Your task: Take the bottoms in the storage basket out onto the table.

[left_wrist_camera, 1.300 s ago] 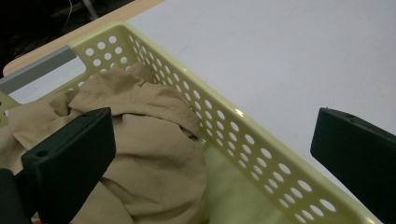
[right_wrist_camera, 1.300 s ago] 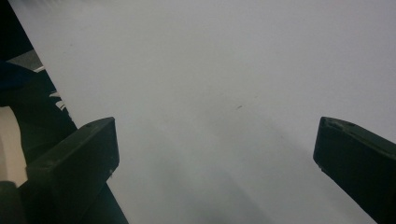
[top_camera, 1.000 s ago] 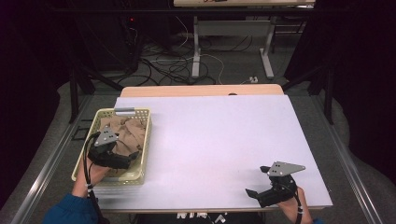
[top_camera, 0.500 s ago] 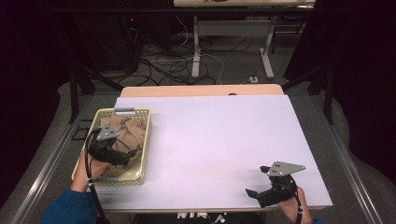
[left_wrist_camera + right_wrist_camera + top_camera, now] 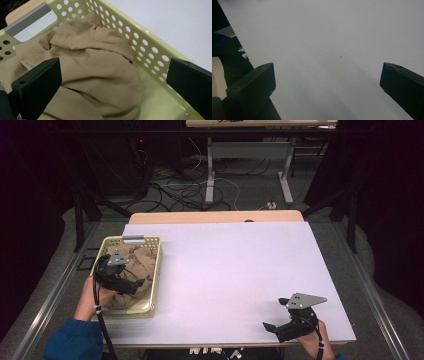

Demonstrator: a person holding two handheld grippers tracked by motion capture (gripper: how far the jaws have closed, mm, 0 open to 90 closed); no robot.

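Looking down from the high view, you've got your left gripper hanging inside the yellow basket at the table's left edge, right over the crumpled tan garment, probably lining up a grab. Your right gripper sits low at the near right corner, out of the way, with loads of bare tabletop between the two for spreading the cloth out. Left gripper view: jaws spread wide, nothing between them yet, the garment bunched below and the perforated basket wall close on one side, so mind that rim when lifting. Right gripper view: jaws wide apart too, empty, just plain table, with its edge off to one side.
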